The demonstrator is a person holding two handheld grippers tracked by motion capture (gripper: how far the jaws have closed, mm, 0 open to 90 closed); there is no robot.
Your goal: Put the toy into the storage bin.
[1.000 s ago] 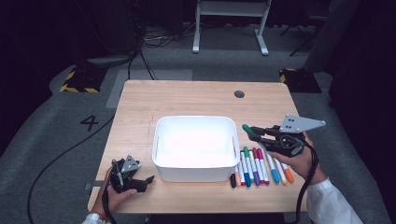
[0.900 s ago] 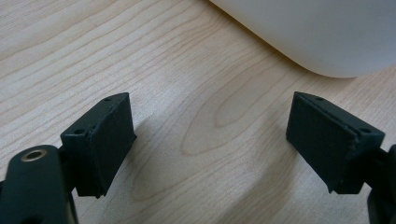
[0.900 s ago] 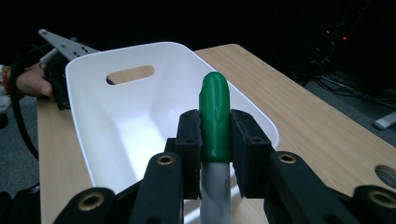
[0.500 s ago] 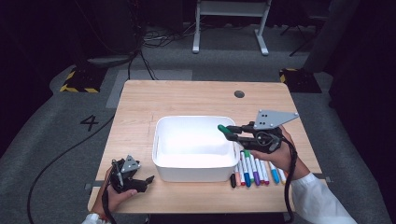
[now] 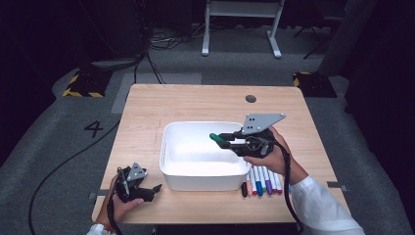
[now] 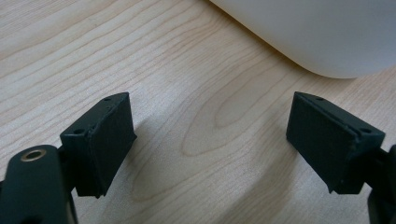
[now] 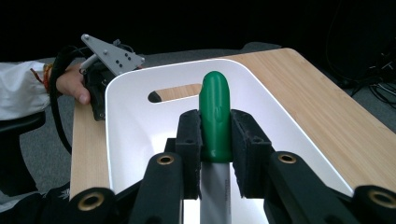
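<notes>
A white bin (image 5: 172, 169) stands in the middle of the wooden table. My right gripper (image 5: 219, 139) is shut on a green-capped marker (image 5: 214, 137) and holds it level over the bin's right half, cap pointing left. In the right gripper view the green-capped marker (image 7: 214, 116) sits clamped between the pads, its white barrel running back toward the camera, above the white bin (image 7: 130, 126). My left gripper (image 5: 155, 188) rests near the table's front left corner, open. In the left gripper view its fingers (image 6: 105, 135) stand wide apart over bare wood, beside the bin's rounded corner (image 6: 327, 37).
Several markers (image 5: 262, 182) with differently coloured caps lie in a row on the table just right of the bin's front corner. A dark round hole (image 5: 250, 98) sits near the table's far edge. Beyond the table are cables and a white stand on the floor.
My right gripper has carried the green-capped marker leftward, from above the row of markers to over the bin. The left gripper has stayed put.
</notes>
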